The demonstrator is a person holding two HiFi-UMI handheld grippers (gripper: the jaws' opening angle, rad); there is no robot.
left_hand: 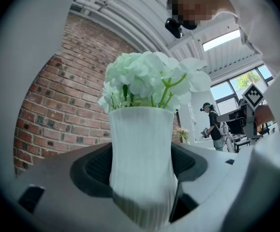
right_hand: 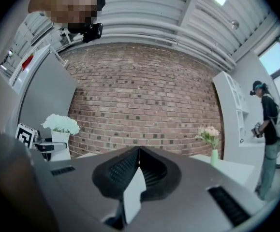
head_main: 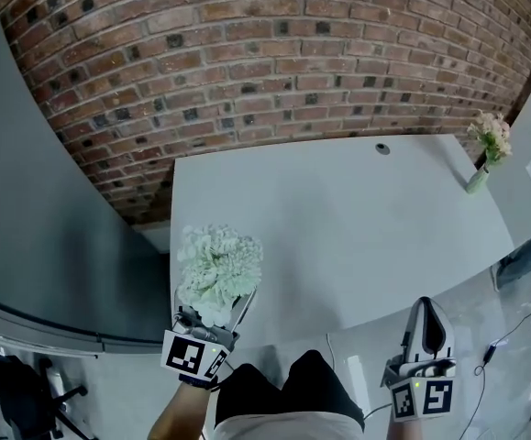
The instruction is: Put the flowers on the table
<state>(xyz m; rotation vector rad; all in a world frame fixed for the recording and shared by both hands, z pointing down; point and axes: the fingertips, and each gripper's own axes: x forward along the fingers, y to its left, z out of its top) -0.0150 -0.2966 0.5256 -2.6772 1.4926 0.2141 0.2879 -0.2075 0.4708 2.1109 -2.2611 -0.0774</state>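
Your left claw (head_main: 212, 319) is spread wide and clamped on a white ribbed vase (left_hand: 140, 163), pads pressing both sides. The vase is upright, narrow at the neck and fuller below. It holds a dense round head of pale green-white flowers (left_hand: 147, 81) on green stems. It hangs at the near left corner of the pale grey desk (head_main: 338, 236); whether it touches can't be told. Your right claw (right_hand: 138, 152) is closed, tips meeting, nothing in it. A slim green vase of pinkish flowers (head_main: 485, 159) stands at the desk's far right edge.

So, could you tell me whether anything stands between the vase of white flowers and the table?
Nothing visible does. The left tongs hold the white vase at the table's near-left edge; the small green vase stands far right.
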